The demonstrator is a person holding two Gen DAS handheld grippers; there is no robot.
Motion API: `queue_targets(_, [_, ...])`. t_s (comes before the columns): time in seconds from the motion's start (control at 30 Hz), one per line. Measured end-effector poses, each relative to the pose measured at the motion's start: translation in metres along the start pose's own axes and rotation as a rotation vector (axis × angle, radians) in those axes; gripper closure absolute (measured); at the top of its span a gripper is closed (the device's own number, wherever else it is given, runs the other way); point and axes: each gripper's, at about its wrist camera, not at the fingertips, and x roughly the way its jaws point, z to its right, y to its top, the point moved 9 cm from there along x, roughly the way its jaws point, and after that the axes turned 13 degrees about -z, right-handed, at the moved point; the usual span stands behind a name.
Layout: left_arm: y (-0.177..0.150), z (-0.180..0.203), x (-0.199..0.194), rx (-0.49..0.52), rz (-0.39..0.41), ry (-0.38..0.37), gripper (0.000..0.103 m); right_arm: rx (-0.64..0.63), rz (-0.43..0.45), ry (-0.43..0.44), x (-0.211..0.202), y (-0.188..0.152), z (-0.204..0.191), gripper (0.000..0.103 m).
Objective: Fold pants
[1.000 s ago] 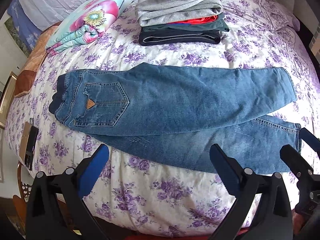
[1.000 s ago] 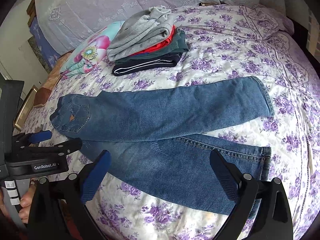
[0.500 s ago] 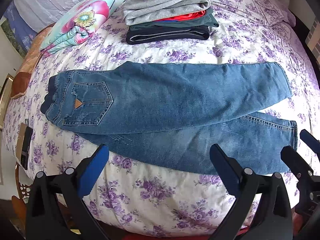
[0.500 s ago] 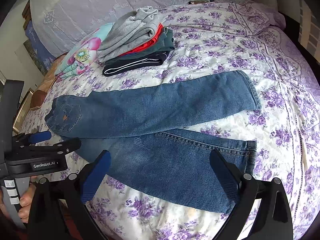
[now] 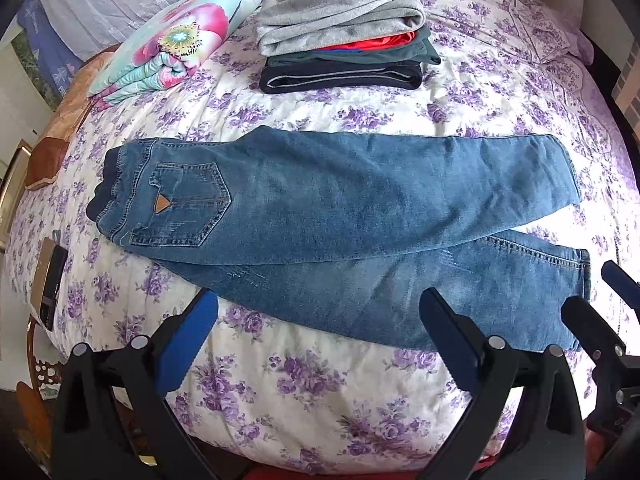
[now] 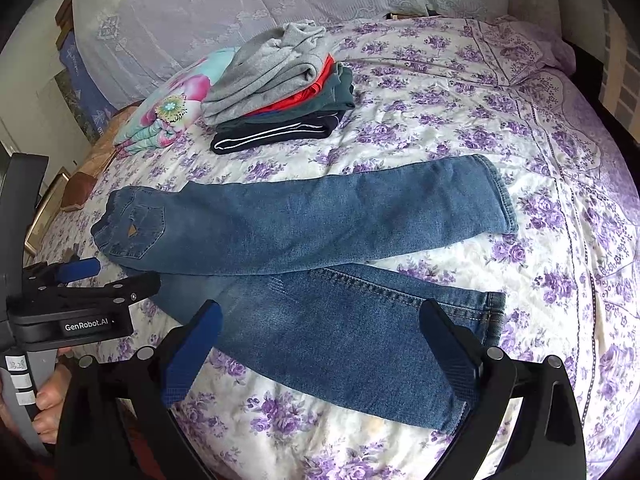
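Both the left gripper [image 5: 316,320] and right gripper [image 6: 320,330] hover with jaws spread, empty, above the jeans [image 5: 340,216]. The legs lie splayed on the bed [image 5: 360,120]; next, I judge, comes aligning them.

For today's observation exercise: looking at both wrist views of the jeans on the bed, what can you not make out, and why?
- Jeans: the front side lies face down in both views; the upper leg covers part of the lower one.
- Folded clothes stack: the lower garments show only their edges under the grey top.
- Dark flat object, left wrist view: too distorted at the edge to identify.
- Right gripper: cut off by the frame edge there.
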Motion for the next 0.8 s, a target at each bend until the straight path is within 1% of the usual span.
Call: queue_targets(0.8, [-0.0023,0.001,-0.0035,0.0,0.007,0.004,0.005,0.002,0.013,0.004,-0.0044,-0.0004,0.0002,0.004])
